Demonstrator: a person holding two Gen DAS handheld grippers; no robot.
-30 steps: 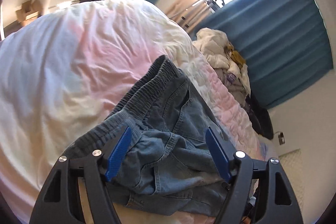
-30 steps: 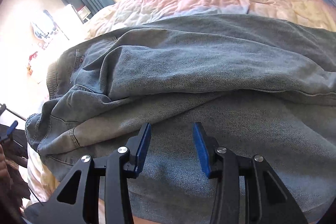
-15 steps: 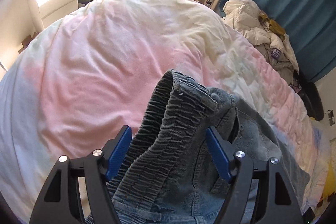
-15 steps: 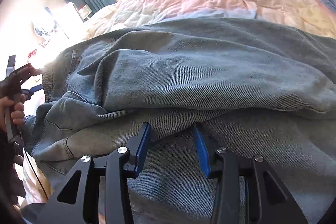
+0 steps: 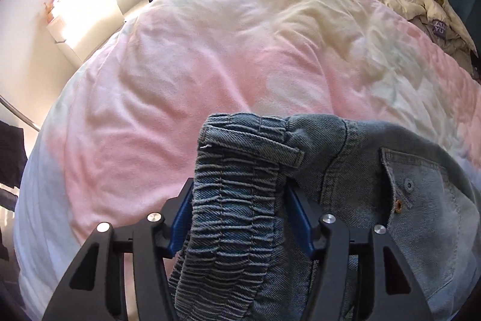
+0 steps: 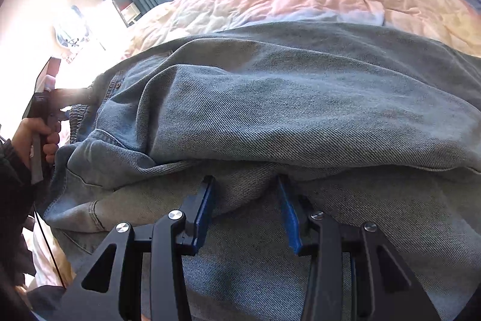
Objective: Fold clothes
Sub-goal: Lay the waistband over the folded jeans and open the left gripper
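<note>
Left claw (image 5: 237, 218) clamped on gathered elastic waistband (image 5: 237, 179) of faded blue denim jeans (image 6: 300, 110) spread across pink-and-cream quilted bed (image 5: 195, 74); right claw (image 6: 246, 212) parted around a fold of denim leg, blue pads apart

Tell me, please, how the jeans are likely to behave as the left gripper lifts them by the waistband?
The jeans will probably sag: the denim already lies in soft folds on the bed. The waistband, bunched between the left gripper fingers, should grip well. Thick cloth suggests some weight, so the legs may drag.
</note>
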